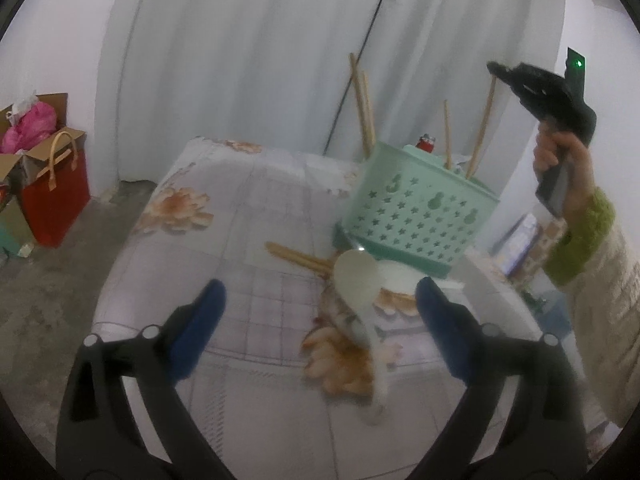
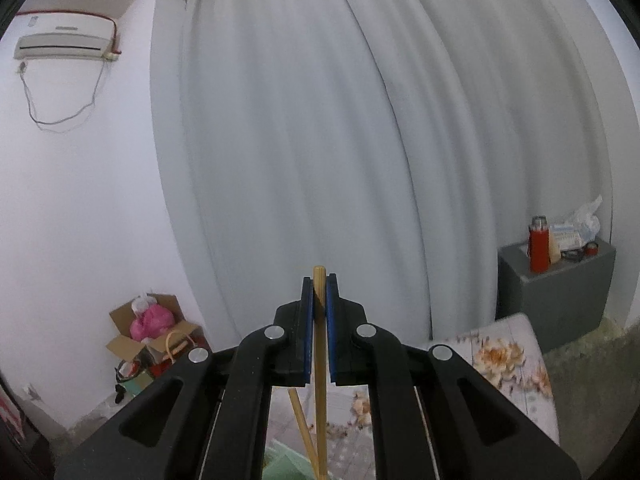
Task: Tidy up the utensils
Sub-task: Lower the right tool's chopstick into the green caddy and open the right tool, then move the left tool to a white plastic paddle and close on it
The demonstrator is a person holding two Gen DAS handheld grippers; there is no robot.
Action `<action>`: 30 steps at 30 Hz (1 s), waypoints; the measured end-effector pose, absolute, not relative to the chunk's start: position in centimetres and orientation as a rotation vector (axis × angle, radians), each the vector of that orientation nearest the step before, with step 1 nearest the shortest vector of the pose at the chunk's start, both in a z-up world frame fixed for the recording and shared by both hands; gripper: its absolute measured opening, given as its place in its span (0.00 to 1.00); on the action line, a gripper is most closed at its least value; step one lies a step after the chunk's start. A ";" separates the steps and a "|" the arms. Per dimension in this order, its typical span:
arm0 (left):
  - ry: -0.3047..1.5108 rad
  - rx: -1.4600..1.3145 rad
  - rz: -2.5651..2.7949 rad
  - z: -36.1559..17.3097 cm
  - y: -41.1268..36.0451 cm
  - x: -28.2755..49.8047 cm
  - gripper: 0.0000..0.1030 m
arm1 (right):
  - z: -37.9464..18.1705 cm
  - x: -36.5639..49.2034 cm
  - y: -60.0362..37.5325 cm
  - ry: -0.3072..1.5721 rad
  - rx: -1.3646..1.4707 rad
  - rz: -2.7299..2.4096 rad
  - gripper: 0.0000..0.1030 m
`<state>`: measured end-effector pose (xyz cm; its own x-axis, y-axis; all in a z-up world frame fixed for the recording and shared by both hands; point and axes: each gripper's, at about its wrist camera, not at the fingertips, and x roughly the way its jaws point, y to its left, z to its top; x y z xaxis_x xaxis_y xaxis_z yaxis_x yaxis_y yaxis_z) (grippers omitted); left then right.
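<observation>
- Right gripper [image 2: 319, 292] clamped narrow on an upright chopstick [image 2: 319, 380], long axis vertical, high above the green basket [image 1: 416, 208].
- Left gripper [image 1: 320, 300] spread wide, empty, just short of the white spoon [image 1: 360, 292] lying in front of the basket.
- Loose chopsticks [image 1: 296, 258] left of the spoon; seen only from the left wrist.

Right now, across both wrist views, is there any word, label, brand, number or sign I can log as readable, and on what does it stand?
None can be read.
Air conditioner: a small mark on its front, too small to read.
Packets beside the red flask on the grey cabinet: print blurred.
Red gift bag, green utensil basket, white spoon: no text, only cut-out stars on the basket.
</observation>
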<state>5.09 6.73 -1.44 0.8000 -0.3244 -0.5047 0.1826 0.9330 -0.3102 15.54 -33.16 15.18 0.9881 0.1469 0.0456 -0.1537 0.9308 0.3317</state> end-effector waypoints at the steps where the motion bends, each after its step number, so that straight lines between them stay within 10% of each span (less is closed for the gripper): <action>1: 0.586 -0.247 -0.265 -1.6 6.8 5.1 0.91 | 14.6 15.5 -33.1 -0.009 0.348 0.153 0.06; 10: 0.599 -0.250 -0.241 -2.1 7.4 5.6 0.91 | 8.0 13.9 -34.6 0.123 0.470 0.148 0.11; 19: 0.632 -0.232 -0.230 -2.6 7.0 6.2 0.92 | 6.6 7.4 -34.9 0.118 0.469 0.093 0.56; 30: 0.738 -0.293 -0.209 -3.9 7.1 7.9 0.92 | 3.3 1.1 -33.9 0.095 0.596 0.123 0.61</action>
<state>7.91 7.12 -3.87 0.7221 -0.2885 -0.6288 0.0845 0.9389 -0.3337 1.11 -33.87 3.33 0.9883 0.1426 -0.0539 -0.0877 0.8208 0.5644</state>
